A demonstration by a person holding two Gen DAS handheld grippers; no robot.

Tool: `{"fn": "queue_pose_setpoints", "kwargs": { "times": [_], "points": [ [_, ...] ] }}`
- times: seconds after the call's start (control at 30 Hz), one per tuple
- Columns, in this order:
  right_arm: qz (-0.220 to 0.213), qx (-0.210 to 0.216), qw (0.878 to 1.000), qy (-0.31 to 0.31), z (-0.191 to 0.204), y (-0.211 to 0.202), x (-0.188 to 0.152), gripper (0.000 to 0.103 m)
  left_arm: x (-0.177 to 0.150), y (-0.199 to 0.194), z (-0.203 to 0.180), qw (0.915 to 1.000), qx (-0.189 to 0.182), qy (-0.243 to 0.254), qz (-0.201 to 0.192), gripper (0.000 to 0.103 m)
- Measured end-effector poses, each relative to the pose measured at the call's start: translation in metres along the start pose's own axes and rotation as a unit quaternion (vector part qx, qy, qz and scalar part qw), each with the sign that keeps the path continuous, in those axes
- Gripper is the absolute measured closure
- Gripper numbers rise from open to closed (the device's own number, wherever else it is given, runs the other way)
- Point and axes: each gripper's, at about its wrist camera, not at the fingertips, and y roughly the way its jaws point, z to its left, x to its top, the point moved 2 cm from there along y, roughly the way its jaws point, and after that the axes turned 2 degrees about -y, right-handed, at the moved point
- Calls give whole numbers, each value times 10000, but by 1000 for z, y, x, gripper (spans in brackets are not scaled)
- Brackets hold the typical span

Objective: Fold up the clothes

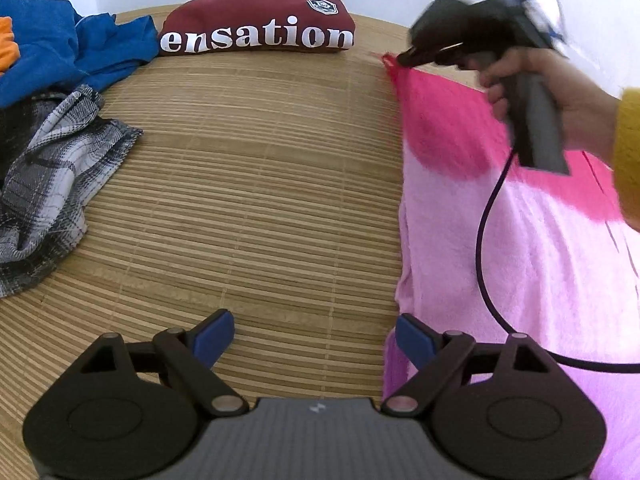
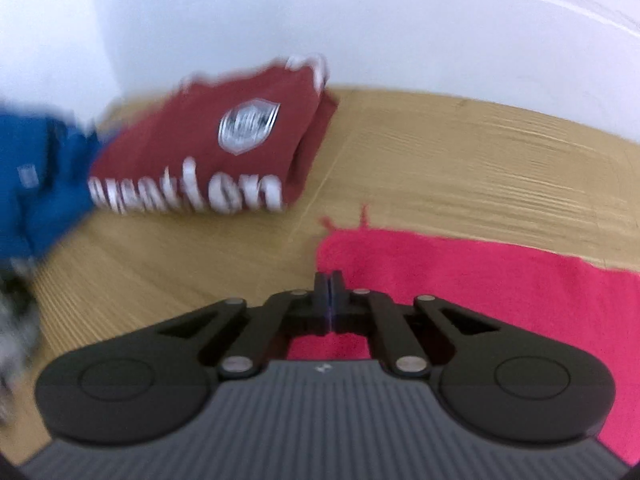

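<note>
A woven bamboo mat [image 1: 248, 184] holds laundry. A pink towel [image 1: 520, 240] lies spread flat along its right side, not yet folded. At the far edge sits a maroon sweatshirt [image 1: 256, 24], already folded. A blue garment [image 1: 60, 52] and a plaid shirt [image 1: 52, 168] lie crumpled at left, unfolded. The left gripper [image 1: 316, 334] hovers wide open and empty by the towel's near edge. The right gripper [image 2: 329, 284] is closed at the towel's far corner; whether it pinches cloth is unclear.
</note>
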Motion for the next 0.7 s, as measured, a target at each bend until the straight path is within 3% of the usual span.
{"fn": "queue_pose_setpoints", "kwargs": {
  "times": [0.13, 0.27, 0.5, 0.7],
  "points": [
    [-377, 180, 9978, 516, -23, -30, 7, 100, 2, 0, 0, 10000, -15, 12, 10, 13],
    [-522, 138, 9970, 548, -37, -45, 9, 100, 1, 1, 0, 10000, -28, 32, 21, 13],
    [-742, -324, 9949, 597, -62, -69, -4, 99, 4, -5, 0, 9998, -133, 103, -107, 14],
    [-1220, -863, 9847, 898, -103, -146, -35, 99, 20, -4, 4, 9995, -169, 197, -172, 14]
  ]
}}
